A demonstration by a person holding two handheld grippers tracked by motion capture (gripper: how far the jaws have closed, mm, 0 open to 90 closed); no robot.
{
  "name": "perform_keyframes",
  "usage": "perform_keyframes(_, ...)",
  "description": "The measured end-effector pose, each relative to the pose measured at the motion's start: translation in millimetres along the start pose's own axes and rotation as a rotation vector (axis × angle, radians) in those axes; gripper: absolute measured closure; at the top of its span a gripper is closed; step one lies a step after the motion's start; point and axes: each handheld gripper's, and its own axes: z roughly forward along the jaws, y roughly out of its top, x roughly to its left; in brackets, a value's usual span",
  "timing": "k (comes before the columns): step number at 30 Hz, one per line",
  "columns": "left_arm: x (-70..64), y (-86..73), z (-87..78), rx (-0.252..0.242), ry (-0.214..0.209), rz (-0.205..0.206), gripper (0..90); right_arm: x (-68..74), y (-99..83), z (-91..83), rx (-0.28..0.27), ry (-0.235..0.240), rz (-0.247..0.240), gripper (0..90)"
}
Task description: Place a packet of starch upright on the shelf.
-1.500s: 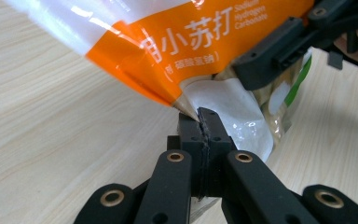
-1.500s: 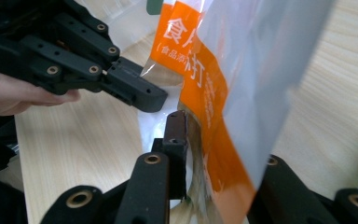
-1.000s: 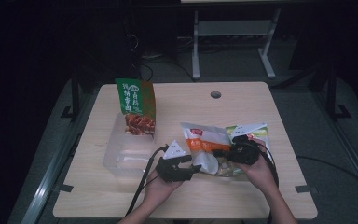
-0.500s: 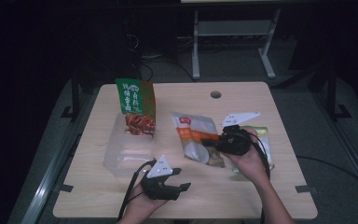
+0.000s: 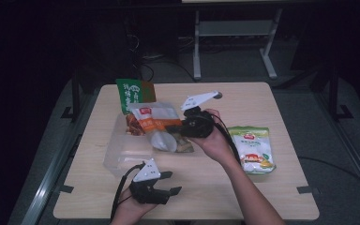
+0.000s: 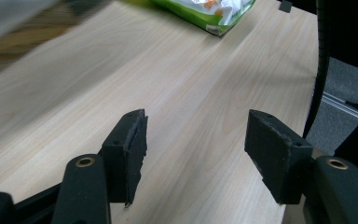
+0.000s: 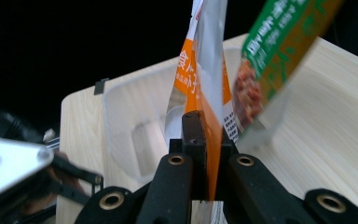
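- Right gripper (image 5: 176, 128): held over the middle of the table (image 5: 262, 197), pointing left; its jaws are clamped flat on the edge of the orange pouch (image 5: 154, 124). In the right gripper view the pouch (image 7: 205, 93) rises edge-on from between the closed jaws.
- Orange pouch: orange and white, with a red label at its far end; it hangs above the near right part of the bin (image 5: 122, 157), tilted, with its pale lower end over the bin's right rim.
- Bin: clear plastic, left of centre on the table. In the right gripper view its pale walls (image 7: 121, 121) lie behind the pouch.
- Green bag (image 5: 133, 96): stands at the far end of the bin, upright, just behind the orange pouch; whether it touches the pouch cannot be told. In the right gripper view it (image 7: 270, 56) appears tilted, just right of the pouch.
- Left gripper (image 5: 168, 185): low over the near left part of the table, near the bin's near edge; jaws spread wide, nothing between them. The left gripper view shows bare wood between the two pads (image 6: 130, 149).
- White pack (image 5: 253, 150): flat on the right side of the table, green-edged, just right of the person's right forearm.
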Motion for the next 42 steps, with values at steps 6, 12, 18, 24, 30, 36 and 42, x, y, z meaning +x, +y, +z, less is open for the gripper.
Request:
perform_keyframes(6, -0.5, -4.1, -1.7, 0.003, -0.023, -0.013, 37.0, -0.3, 22.6, 33.1, 0.006, 0.028, -0.023, 89.9)
perform_keyframes(12, -2.8, -4.2, -3.1, -0.005, -0.032, 0.0, 37.0, -0.9, 39.0, 69.5, 0.005, 0.065, -0.028, 89.9)
perform_keyframes(18, -4.4, -7.2, -0.8, -0.008, -0.031, -0.012, 36.1, 0.2, 43.0, 101.5, -0.003, 0.106, -0.009, 89.9)
perform_keyframes(24, -4.3, -6.8, -3.2, -0.006, -0.026, 0.0, 36.4, -5.9, 37.4, 124.7, -0.02, 0.142, 0.036, 89.9)
perform_keyframes(30, -4.6, -7.3, -2.6, -0.007, -0.029, -0.003, 35.5, -9.1, 27.2, 139.1, -0.02, 0.136, 0.062, 89.9)
perform_keyframes(36, -6.2, -6.8, -3.4, -0.005, -0.019, 0.013, 35.5, -10.9, 7.3, 152.1, -0.003, 0.13, 0.071, 89.8)
perform_keyframes(42, -6.2, -6.7, -3.4, -0.007, -0.02, 0.013, 35.5, -11.0, -1.9, 149.6, 0.003, 0.117, 0.061, 89.2)
